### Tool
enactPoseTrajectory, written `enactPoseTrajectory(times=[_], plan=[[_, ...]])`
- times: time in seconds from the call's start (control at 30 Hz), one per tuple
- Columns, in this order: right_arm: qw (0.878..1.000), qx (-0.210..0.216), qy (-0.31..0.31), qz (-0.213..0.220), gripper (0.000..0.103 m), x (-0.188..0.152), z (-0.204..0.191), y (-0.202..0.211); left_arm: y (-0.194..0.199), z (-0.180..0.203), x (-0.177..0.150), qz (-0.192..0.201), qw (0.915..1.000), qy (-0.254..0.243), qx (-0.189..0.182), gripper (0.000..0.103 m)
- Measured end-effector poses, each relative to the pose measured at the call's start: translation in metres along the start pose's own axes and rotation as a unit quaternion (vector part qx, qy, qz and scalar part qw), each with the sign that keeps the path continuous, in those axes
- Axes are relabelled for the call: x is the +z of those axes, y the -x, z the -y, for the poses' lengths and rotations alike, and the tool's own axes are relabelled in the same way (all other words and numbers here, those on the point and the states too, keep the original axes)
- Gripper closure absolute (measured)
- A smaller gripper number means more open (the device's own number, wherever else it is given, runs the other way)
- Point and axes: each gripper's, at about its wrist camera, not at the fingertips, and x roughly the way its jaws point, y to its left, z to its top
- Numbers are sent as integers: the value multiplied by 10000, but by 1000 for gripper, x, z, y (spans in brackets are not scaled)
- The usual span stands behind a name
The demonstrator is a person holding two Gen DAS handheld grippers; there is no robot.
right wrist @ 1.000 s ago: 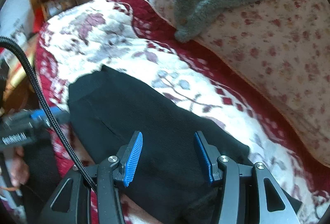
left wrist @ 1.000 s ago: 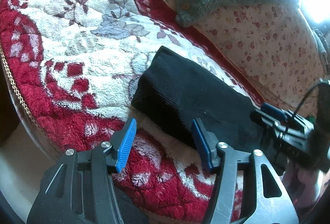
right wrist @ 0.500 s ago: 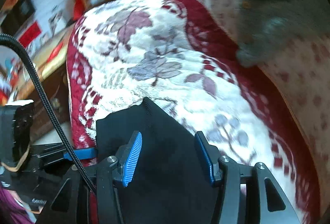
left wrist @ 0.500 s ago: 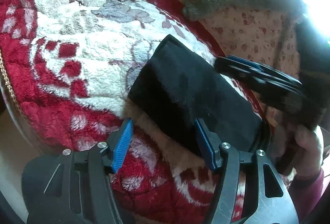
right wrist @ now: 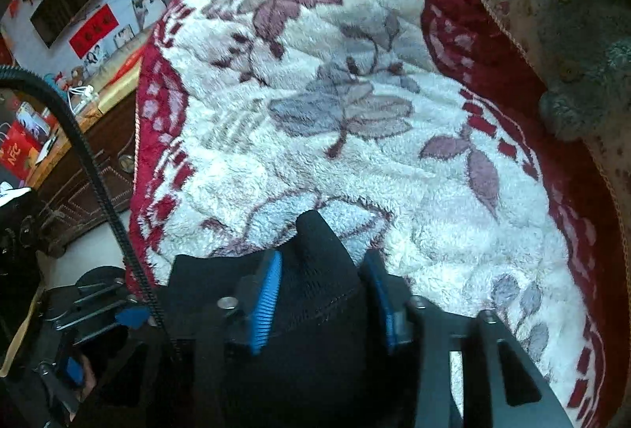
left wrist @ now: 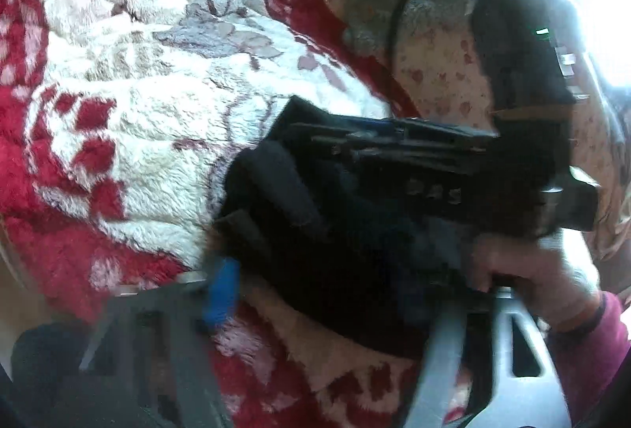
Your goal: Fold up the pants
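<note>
My right gripper [right wrist: 321,303] held its jaws open astride the black pants [right wrist: 315,329] on the blanket [right wrist: 355,112], their long axis toward twelve o'clock; my left gripper's [left wrist: 335,294] jaws gaped, farther off.

You have a red-and-white floral blanket [right wrist: 355,136] as your surface; black pants [left wrist: 315,230] lie bunched on it.

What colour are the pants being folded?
Black pants, shown best in the right wrist view between the right gripper.
</note>
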Motion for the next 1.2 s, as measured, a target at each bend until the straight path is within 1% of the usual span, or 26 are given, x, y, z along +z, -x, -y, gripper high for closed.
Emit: enactPoseTrajectory(times=[0.03,0.07,0.17,0.27,0.37,0.4,0.43,0.53,0.6,0.73,0.77,0.9,0.97,1.07,1.1,1.17,1.2], plan=[[10000,33,-32,73,82,-1,0,4,1,1,1,18,10000,-53,-21,63],[9998,49,-98,166,85,-1,1,11,4,3,1,27,9998,-85,-161,77],[9985,163,-205,487,87,-2,1,37,19,11,3,226,9991,-187,-302,82],[9943,195,-369,976,88,-7,-1,76,43,29,6,494,9968,-401,-478,83],[9859,330,-632,1517,88,-16,3,121,68,57,7,779,9919,-728,-695,83],[9834,367,-694,1638,88,-19,4,132,78,69,6,871,9892,-853,-818,84],[9787,410,-794,1849,87,-26,6,150,85,79,5,930,9868,-962,-917,84],[9667,415,-1028,2307,87,-50,12,196,100,112,2,1022,9790,-1301,-1194,84],[9606,371,-1155,2500,88,-68,16,218,106,132,-4,1037,9737,-1514,-1348,84],[9452,202,-1540,2871,88,-119,30,263,109,179,-21,969,9622,-1963,-1619,84],[9426,175,-1609,2921,88,-128,33,269,107,187,-24,943,9600,-2046,-1663,84],[9268,8,-2028,3160,88,-182,49,298,92,227,-47,754,9488,-2479,-1805,84],[9210,-89,-2203,3211,88,-205,57,305,81,246,-60,627,9441,-2683,-1810,84],[9093,-201,-2542,3290,88,-244,71,314,59,277,-86,388,9371,-2989,-1761,84],[9048,-251,-2693,3288,88,-260,77,314,53,282,-92,344,9357,-3056,-1729,84],[8993,-309,-2893,3264,88,-282,85,311,35,297,-110,163,9320,-3227,-1640,84],[8936,-324,-3063,3266,88,-299,92,309,28,302,-119,84,9308,-3282,-1609,84]])
